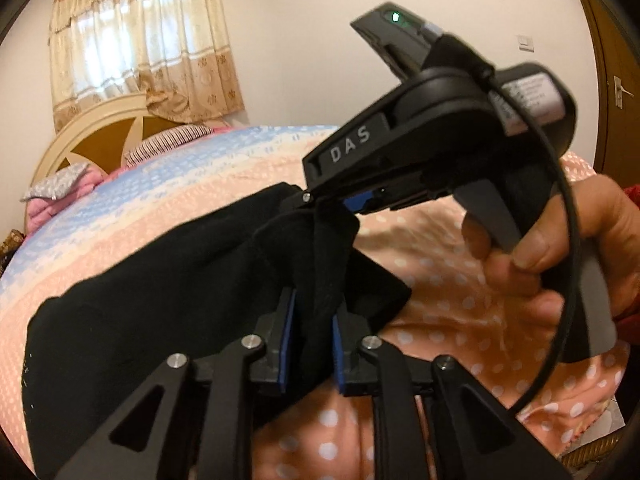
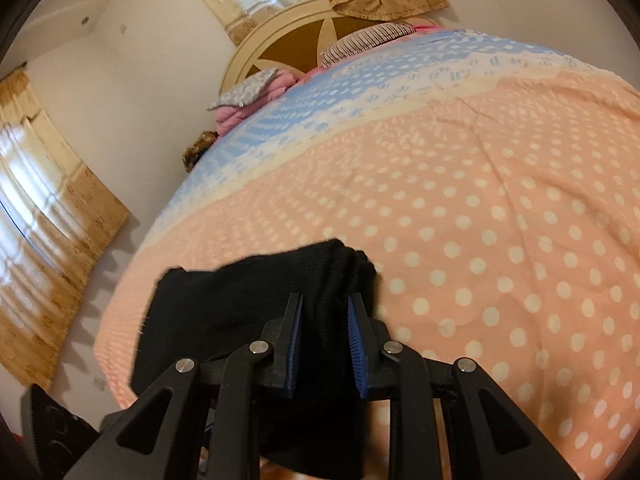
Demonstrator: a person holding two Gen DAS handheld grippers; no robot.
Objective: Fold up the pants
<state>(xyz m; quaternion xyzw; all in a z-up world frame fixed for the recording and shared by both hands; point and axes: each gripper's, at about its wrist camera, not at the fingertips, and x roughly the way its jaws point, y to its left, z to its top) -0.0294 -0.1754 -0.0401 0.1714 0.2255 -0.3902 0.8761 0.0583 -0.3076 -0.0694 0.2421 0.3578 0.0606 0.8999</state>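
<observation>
The black pants lie bunched over the peach polka-dot bedspread. In the left wrist view my left gripper is shut on a fold of the black cloth, which fills the space between its blue pads. Beyond it a person's hand holds my right gripper, whose tips pinch the same cloth a little further along. In the right wrist view the right gripper is shut on a thick bundle of the pants, which drape left and down over the bedspread.
A cream and brown headboard with pillows and pink bedding stands at the far end of the bed. Curtained windows are on the walls, and a wooden door is to the right. The bed's left edge drops to the floor.
</observation>
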